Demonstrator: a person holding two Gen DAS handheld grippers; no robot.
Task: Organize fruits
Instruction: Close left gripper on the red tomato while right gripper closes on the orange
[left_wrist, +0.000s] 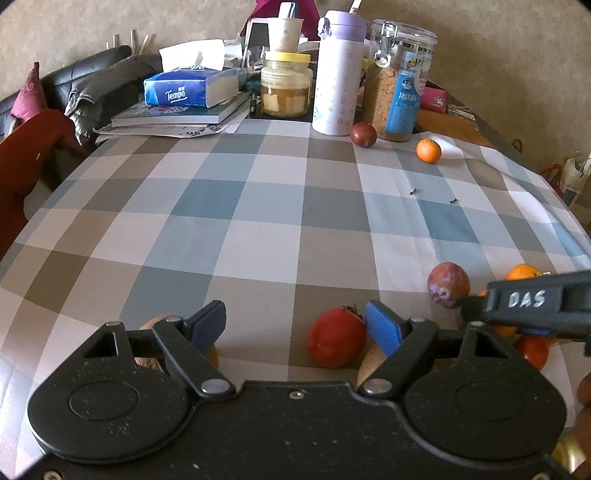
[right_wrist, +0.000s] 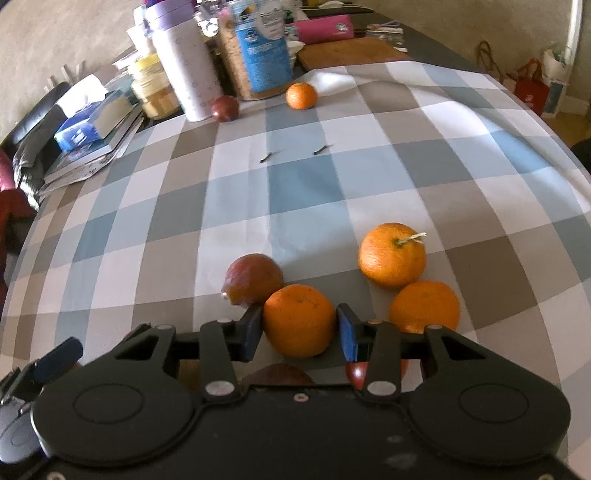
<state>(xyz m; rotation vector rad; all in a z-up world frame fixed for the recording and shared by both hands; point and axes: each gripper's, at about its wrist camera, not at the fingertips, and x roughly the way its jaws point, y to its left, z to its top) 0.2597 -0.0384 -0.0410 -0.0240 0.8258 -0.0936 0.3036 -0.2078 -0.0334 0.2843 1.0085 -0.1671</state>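
Note:
My left gripper (left_wrist: 295, 326) is open low over the checked cloth; a red tomato (left_wrist: 337, 338) sits just inside its right finger (left_wrist: 382, 326). A purple plum (left_wrist: 448, 284) lies to the right, beside my right gripper's arm marked DAS (left_wrist: 532, 299). My right gripper (right_wrist: 300, 328) has its pads against both sides of an orange (right_wrist: 300, 319). Next to it lie a plum (right_wrist: 254, 278) and two more oranges (right_wrist: 392, 254) (right_wrist: 424, 305). Far back sit a dark plum (left_wrist: 363, 134) (right_wrist: 225, 108) and a small orange (left_wrist: 428, 150) (right_wrist: 301, 95).
A white-purple flask (left_wrist: 338, 74), a cereal jar (left_wrist: 400, 81), a yellow-lidded jar (left_wrist: 286, 85), a tissue pack (left_wrist: 188, 88) on books and a wooden board (right_wrist: 351, 53) crowd the back. Two small dark stems (right_wrist: 266, 157) lie mid-cloth. Cork mats (left_wrist: 373, 360) lie under my left gripper.

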